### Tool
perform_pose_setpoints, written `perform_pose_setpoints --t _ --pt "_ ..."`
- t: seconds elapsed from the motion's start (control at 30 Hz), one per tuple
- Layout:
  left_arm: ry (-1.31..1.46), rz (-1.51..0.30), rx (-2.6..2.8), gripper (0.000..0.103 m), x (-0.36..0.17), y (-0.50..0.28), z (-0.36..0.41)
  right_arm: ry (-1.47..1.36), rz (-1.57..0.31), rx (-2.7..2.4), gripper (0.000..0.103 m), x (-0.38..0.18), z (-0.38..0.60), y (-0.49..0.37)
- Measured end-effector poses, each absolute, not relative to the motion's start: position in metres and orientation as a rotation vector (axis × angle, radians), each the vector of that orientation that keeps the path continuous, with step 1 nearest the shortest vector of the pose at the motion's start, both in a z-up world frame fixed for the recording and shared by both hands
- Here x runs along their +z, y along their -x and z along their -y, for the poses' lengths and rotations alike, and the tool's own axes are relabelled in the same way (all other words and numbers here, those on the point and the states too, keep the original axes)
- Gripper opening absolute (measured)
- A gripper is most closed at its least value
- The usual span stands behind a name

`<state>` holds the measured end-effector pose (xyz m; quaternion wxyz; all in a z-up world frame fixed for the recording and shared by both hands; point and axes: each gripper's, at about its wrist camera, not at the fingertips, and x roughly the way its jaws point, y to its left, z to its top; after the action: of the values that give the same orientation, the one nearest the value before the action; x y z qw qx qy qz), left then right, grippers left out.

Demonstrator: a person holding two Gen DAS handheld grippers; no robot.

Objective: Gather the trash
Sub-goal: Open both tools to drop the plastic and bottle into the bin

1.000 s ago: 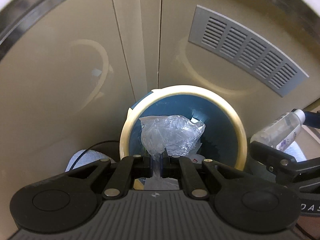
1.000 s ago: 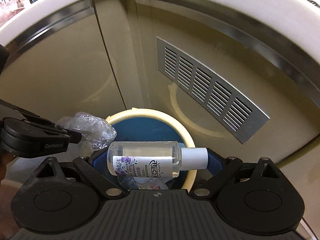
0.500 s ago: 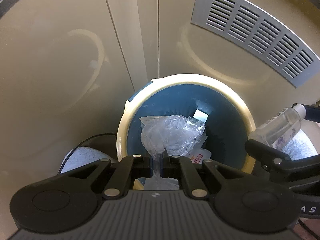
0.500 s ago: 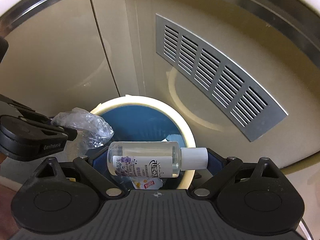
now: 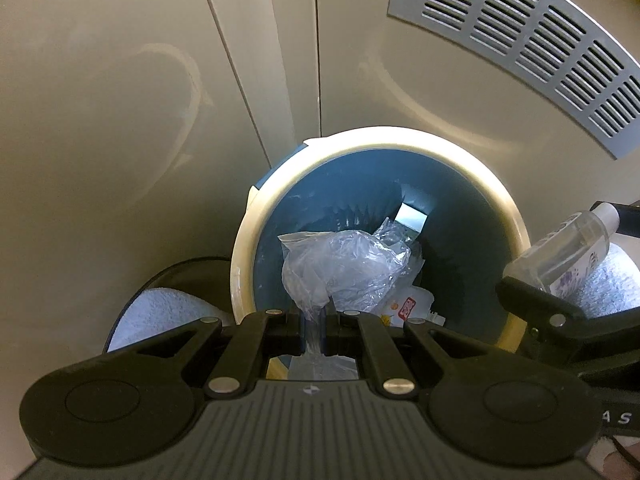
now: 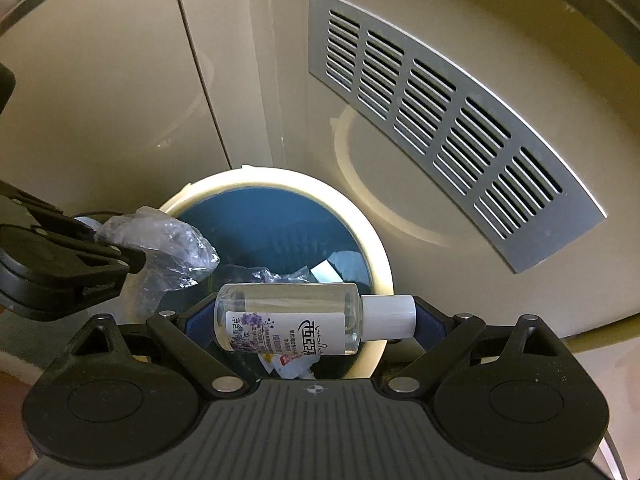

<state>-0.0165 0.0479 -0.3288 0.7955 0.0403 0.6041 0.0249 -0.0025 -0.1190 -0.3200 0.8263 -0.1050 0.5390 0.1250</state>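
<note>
A round blue trash bin with a cream rim (image 5: 400, 148) (image 6: 372, 240) stands below both grippers, with wrappers and scraps (image 5: 408, 308) on its bottom. My left gripper (image 5: 313, 320) is shut on a crumpled clear plastic bag (image 5: 344, 268) (image 6: 172, 240) that hangs over the bin's mouth. My right gripper (image 6: 316, 320) is shut on a clear bottle (image 6: 288, 320) (image 5: 560, 256) with a white cap and a flowered label, held sideways end to end between the blue pads, above the bin's near rim.
Beige cabinet doors (image 5: 140, 100) rise right behind the bin, with a grey slotted vent grille (image 6: 440, 120) (image 5: 520, 40) at the upper right. White fluffy slippers (image 5: 160, 312) (image 5: 612, 280) show on either side of the bin.
Both grippers have sunk toward the bin, which now looks larger and nearer. The bag and the bottle stay gripped as before.
</note>
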Motion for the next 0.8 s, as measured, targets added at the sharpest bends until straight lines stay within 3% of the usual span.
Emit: perform_pose_setpoints --t 0.8 --pt "-0.148 -1.349 0.062 0.007 -0.356 0.004 -0.042 0.227 -1.229 0.223 0.096 -0.350 0.111 -0.014"
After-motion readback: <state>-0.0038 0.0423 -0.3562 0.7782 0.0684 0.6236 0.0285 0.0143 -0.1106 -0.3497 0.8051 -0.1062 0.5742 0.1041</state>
